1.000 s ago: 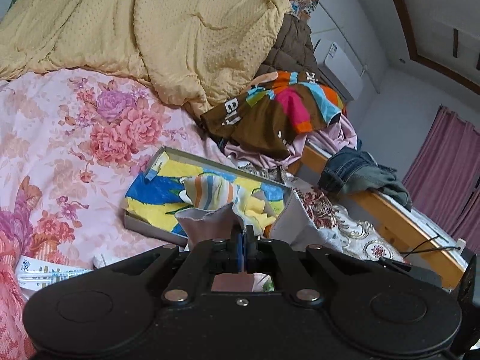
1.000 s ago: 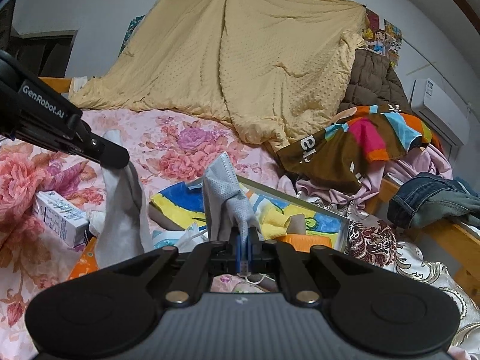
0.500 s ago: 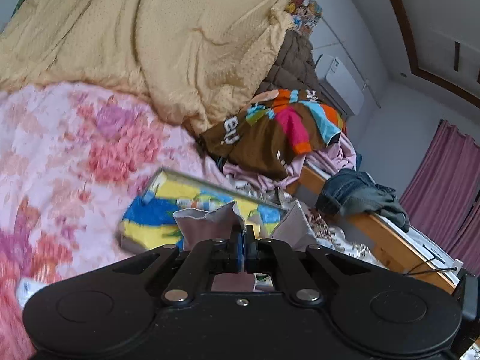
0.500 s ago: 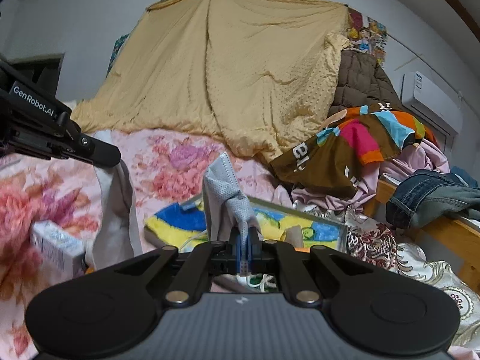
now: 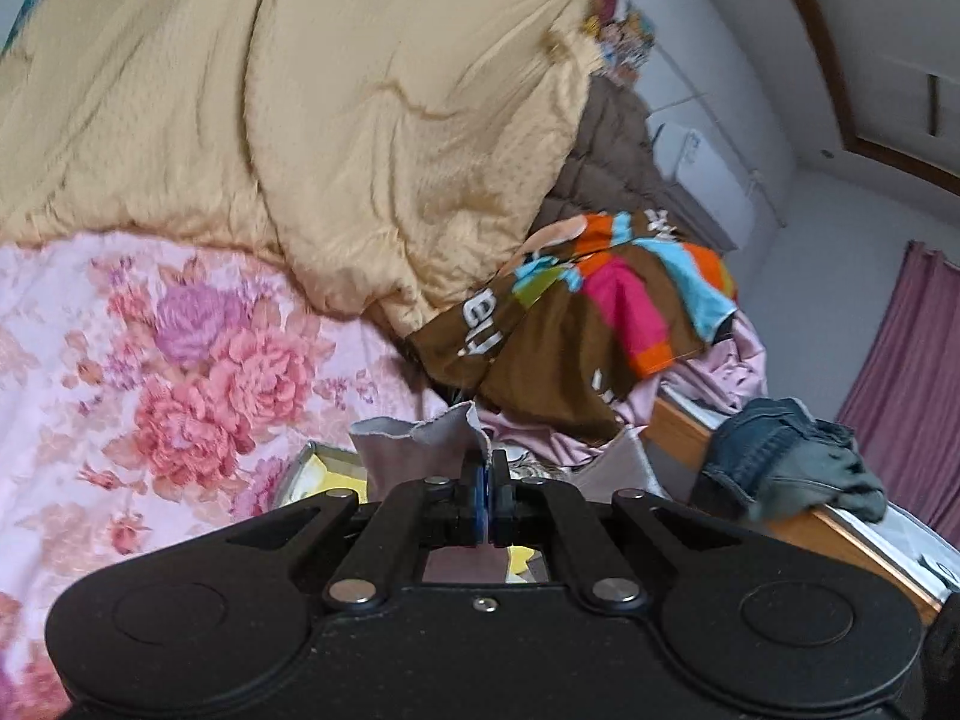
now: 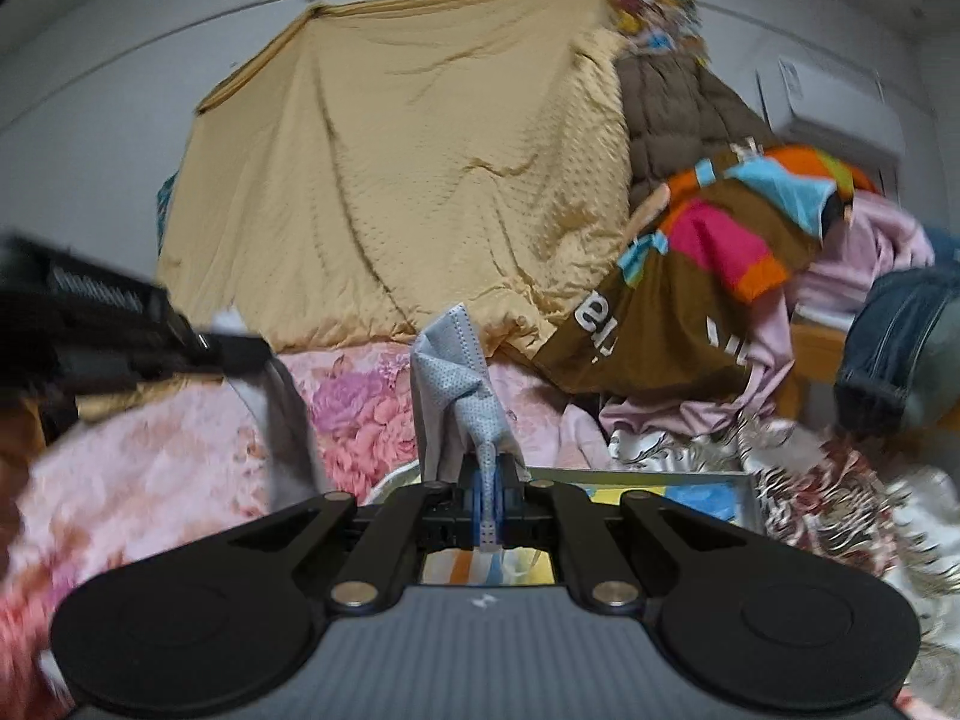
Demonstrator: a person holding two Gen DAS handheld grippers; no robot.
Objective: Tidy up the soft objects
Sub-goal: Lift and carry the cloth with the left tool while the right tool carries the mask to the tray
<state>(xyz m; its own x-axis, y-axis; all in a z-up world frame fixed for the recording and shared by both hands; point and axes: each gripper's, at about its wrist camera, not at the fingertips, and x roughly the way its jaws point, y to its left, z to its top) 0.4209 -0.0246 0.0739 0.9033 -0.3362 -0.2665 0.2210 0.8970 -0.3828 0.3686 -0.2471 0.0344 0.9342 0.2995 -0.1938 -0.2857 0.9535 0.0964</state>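
- The left gripper [image 5: 485,468] is pinched tight on a pale grey cloth [image 5: 414,450], whose raw-edged top stands up just above the jaws while the rest hangs out of sight below the tool; in the right wrist view this same cloth droops from the black tool at the left edge.
- The right gripper [image 6: 489,480] is clamped on a blue-grey face mask [image 6: 456,384], crumpled, its dotted fabric rising upright from the jaws.
- Both pieces are held in the air above the bed, over the shallow grey box [image 6: 741,495] with a yellow-and-blue printed lining, which sits near the bed's right edge.
- Risk, as I judge it: each grip takes only a narrow fold, so a quick swing could let the cloth or mask slip out and fall beside the box instead of in it.
- A second risk: the hanging cloth could catch the box rim and drag or tip the box, since it looks light.
- The frames are blurred, so exact heights over the box cannot be told.
- The bed carries a pink floral sheet [image 5: 180,372]; a yellow quilt [image 5: 300,108] is heaped toward its far side.
- A brown garment with bright patches [image 5: 570,324] lies over lilac fabric at the right, and denim [image 5: 774,456] sits on the wooden bed rail [image 5: 672,432].
- Beyond are white walls, an air conditioner [image 6: 840,102] and a mauve curtain [image 5: 912,372].
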